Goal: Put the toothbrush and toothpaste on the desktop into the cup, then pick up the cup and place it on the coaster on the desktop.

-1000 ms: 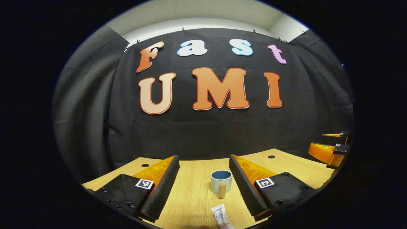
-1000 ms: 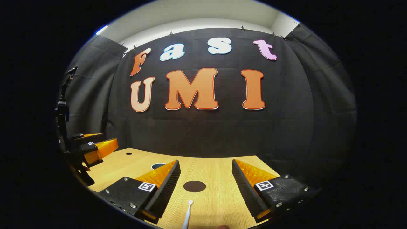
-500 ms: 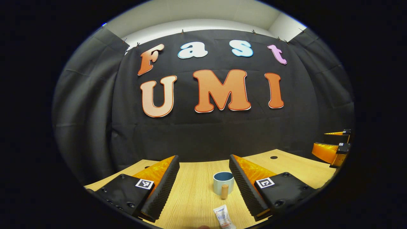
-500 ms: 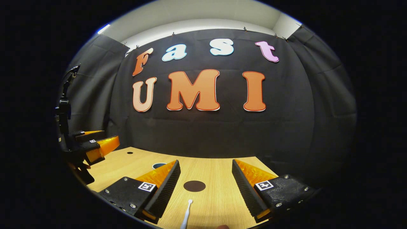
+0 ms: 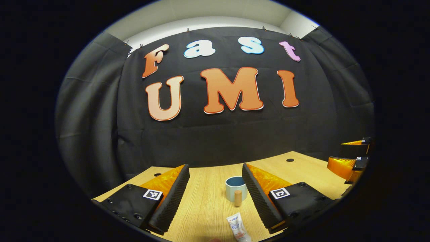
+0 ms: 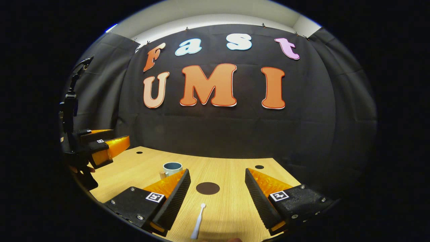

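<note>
One blue cup point(image 5: 235, 188) stands on the desk point(image 6: 231, 174) (inside unseen); one toothpaste point(image 5: 238, 230), one toothbrush point(image 6: 198, 222), one coaster point(image 6: 207, 188). Both the left gripper point(image 5: 215, 188) and right gripper point(image 6: 217, 191) are spread wide, holding nothing.

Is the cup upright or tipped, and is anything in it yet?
Upright and apparently empty: the cup stands on the desk, rim up; toothpaste and toothbrush lie on the wood.

Right claw point(image 6: 217, 198) fingers spread wide over the bench point(image 6: 231, 208); toothbrush point(image 6: 198, 222) lies between them, coaster point(image 6: 208, 188) beyond, cup point(image 6: 172, 168) far left, possibly handled.
</note>
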Tool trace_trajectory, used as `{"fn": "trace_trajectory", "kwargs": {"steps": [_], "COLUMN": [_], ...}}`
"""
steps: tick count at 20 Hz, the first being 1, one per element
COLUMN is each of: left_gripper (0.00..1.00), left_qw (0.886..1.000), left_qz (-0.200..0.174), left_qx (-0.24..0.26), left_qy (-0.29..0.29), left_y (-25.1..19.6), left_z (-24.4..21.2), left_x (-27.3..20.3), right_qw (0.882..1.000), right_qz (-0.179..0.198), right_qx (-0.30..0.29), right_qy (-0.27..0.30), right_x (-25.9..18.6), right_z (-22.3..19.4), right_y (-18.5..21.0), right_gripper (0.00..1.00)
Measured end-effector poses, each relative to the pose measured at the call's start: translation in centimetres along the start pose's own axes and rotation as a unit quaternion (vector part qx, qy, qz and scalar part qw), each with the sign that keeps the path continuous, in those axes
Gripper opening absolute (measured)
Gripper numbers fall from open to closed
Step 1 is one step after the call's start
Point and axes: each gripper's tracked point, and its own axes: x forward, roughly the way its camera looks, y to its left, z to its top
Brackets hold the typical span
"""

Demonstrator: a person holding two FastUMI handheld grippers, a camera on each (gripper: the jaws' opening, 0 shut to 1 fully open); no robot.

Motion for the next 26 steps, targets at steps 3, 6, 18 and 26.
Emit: {"fn": "trace_trajectory", "kwargs": {"steps": [3,6,18,26], "left_gripper": [1.0,1.0,1.0,0.99], "left_qw": [1.0,0.998,0.979,0.944], "left_qz": [-0.009,-0.025,-0.051,-0.073], "left_qx": [-0.004,0.002,0.006,-0.004], "left_qy": [0.026,0.056,0.199,0.32], "left_y": [-0.4,-0.9,-1.0,-2.7], "left_z": [-1.2,-2.9,-8.6,-13.4], "left_x": [0.2,0.4,1.9,2.4], "right_qw": [1.0,0.998,0.964,0.948], "right_qz": [0.003,0.024,0.081,0.068], "right_qx": [0.013,0.023,0.018,0.033], "right_qy": [0.023,0.051,0.252,0.311], "right_x": [0.1,0.2,0.5,0.7], "right_z": [-1.1,-2.3,-7.7,-8.4], "right_y": [0.0,0.6,2.6,2.3], "right_gripper": [0.99,0.99,0.98,0.96]}}
